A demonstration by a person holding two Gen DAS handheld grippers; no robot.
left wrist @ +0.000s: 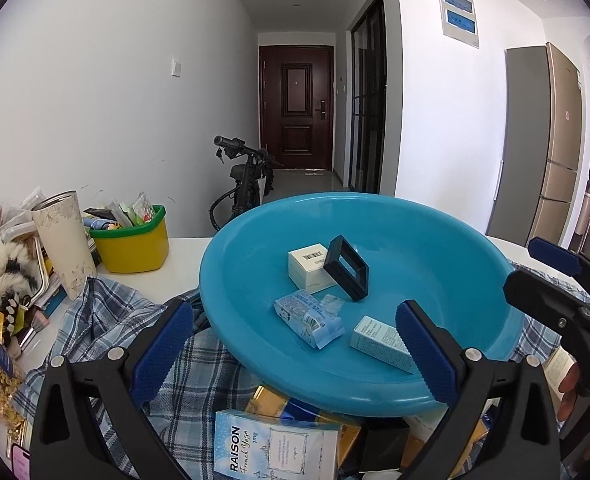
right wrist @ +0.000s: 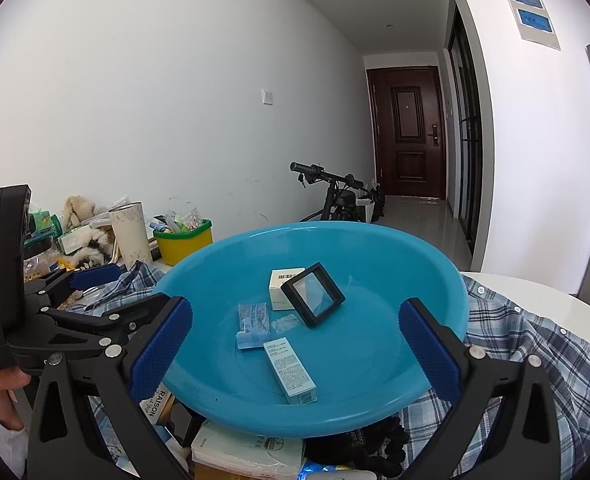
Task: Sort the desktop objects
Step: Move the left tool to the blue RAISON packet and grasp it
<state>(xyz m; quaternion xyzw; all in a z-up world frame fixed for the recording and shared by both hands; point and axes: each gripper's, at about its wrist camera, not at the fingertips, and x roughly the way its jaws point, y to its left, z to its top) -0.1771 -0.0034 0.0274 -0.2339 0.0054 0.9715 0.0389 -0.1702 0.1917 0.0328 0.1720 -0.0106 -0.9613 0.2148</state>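
The blue basin (left wrist: 375,384) sits tilted on a plaid shirt (left wrist: 107,312) over the cluttered table, already holding a black frame (left wrist: 346,267) propped against a white box (left wrist: 309,268), a wrapped packet (left wrist: 307,322) and a pale carton (left wrist: 379,342) nearer the front. This looks like a pause between picks: the next move probably means choosing a loose item, perhaps the RAISON box (left wrist: 271,448) just below the near rim. Both the left gripper (left wrist: 295,352) and right gripper (right wrist: 295,344) hover spread wide and empty, touching nothing.
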